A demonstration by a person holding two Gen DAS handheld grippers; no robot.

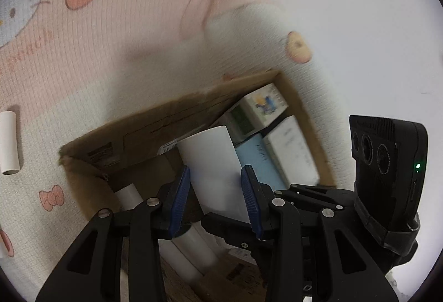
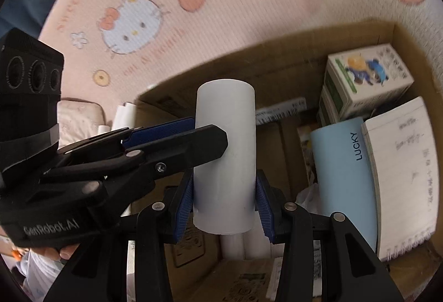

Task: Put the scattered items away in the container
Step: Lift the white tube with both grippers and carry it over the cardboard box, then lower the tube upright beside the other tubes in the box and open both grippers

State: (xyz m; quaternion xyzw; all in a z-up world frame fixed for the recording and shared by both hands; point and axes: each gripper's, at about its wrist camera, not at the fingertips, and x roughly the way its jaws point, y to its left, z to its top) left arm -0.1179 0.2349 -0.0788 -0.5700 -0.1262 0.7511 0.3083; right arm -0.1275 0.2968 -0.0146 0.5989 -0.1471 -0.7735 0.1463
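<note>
A white plastic tube (image 2: 224, 160) stands upright between the blue pads of my right gripper (image 2: 224, 199), which is shut on it above the open cardboard box (image 2: 277, 58). My left gripper (image 2: 177, 136) reaches in from the left and its pads close on the same tube higher up. In the left wrist view the left gripper (image 1: 216, 191) is shut on the tube (image 1: 213, 163) over the box (image 1: 155, 130). More white tubes (image 2: 243, 244) lie on the box floor below.
In the box sit a light blue LUCKY cylinder (image 2: 346, 169), a spiral notebook (image 2: 401, 177) and small printed cartons (image 2: 365, 75). Another white tube (image 1: 8, 141) lies on the pink cartoon-print bedsheet (image 1: 110, 25) left of the box.
</note>
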